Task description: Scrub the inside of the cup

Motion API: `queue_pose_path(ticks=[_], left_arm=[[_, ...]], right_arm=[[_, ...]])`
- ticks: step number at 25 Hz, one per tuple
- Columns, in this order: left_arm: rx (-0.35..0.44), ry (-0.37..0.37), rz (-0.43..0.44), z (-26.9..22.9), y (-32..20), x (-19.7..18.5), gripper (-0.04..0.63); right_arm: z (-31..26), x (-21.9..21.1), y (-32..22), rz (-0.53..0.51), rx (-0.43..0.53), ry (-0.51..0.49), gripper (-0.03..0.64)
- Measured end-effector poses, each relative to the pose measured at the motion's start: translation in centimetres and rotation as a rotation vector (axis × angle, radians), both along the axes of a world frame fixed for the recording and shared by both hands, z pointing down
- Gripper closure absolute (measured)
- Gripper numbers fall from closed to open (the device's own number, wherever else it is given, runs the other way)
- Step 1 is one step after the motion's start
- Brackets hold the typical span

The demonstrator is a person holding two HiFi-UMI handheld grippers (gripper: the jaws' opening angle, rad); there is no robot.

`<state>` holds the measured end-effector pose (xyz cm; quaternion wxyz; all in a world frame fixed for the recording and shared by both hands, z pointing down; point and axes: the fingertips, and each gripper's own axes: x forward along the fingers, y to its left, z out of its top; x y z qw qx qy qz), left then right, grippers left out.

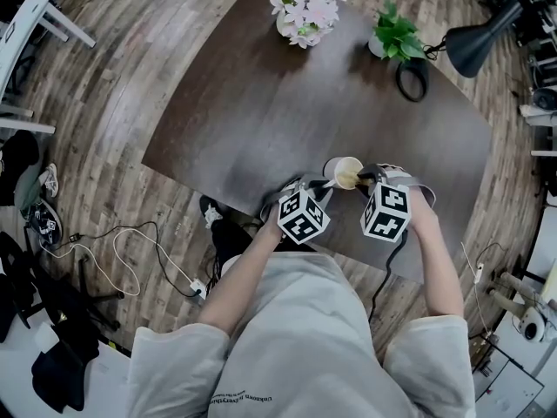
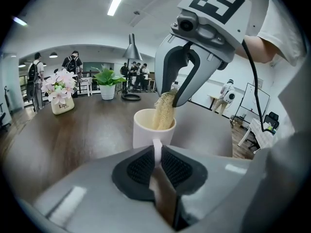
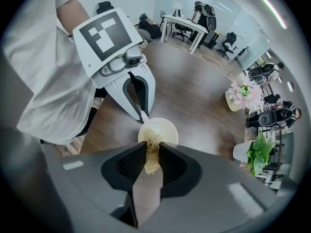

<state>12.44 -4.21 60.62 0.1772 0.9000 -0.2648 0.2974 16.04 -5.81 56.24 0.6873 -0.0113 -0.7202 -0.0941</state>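
Closest in: your grey shirt [image 1: 296, 338] fills the bottom of the head view. Both forearms reach forward over the near edge of the table [image 1: 252, 111].

Left gripper [image 2: 156, 154]: its jaws are closed on the cup's handle [image 2: 157, 147], with the thin white loop pinched between the two black pads.

Right gripper [image 3: 152, 155]: its jaws are clamped on a tan sponge [image 2: 164, 111], which sticks out past the tips. This gripper comes at the cup from above, tilted down.

Cup [image 1: 345, 171]: white and upright, mouth open upward, at the near part of the dark brown table between your two grippers. The handle faces your left gripper. The gripper bodies hide the base, so you cannot tell whether it rests on the tabletop.

The sponge's lower end is inside the cup, below the rim. It sits on the right side of the mouth as the left gripper view shows it.

Farther out:
- A stretch of bare tabletop lies beyond the cup.
- A pot of pink and white flowers [image 1: 306, 9] stands near the far edge, well apart from the cup.
- A small green plant [image 1: 396, 35] in a white pot stands to the right of the flowers.
- A black ring-shaped object [image 1: 412, 78] lies just beside the plant.
- A black lamp [image 1: 479, 43] stands at the far right.

Around the table is wood-plank floor [image 1: 113, 103], with a white cable [image 1: 130, 251] trailing on your left. People [image 2: 73, 62] stand far across the room in the left gripper view.
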Motion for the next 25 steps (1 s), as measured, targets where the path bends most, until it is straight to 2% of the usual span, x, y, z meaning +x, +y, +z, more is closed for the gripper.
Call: queue_pose_path(ticks=[14, 25], left_arm=[[0.001, 0.012, -0.015, 0.1, -0.1, 0.1, 0.549], [-0.018, 0.038, -0.006, 0.0, 0.2, 0.3, 0.551]], right_arm=[[2.7, -1.2, 0.5, -0.032, -0.07, 0.011, 0.514], [3.6, -2.6, -0.4, 0.007, -0.087, -0.027, 0.517]])
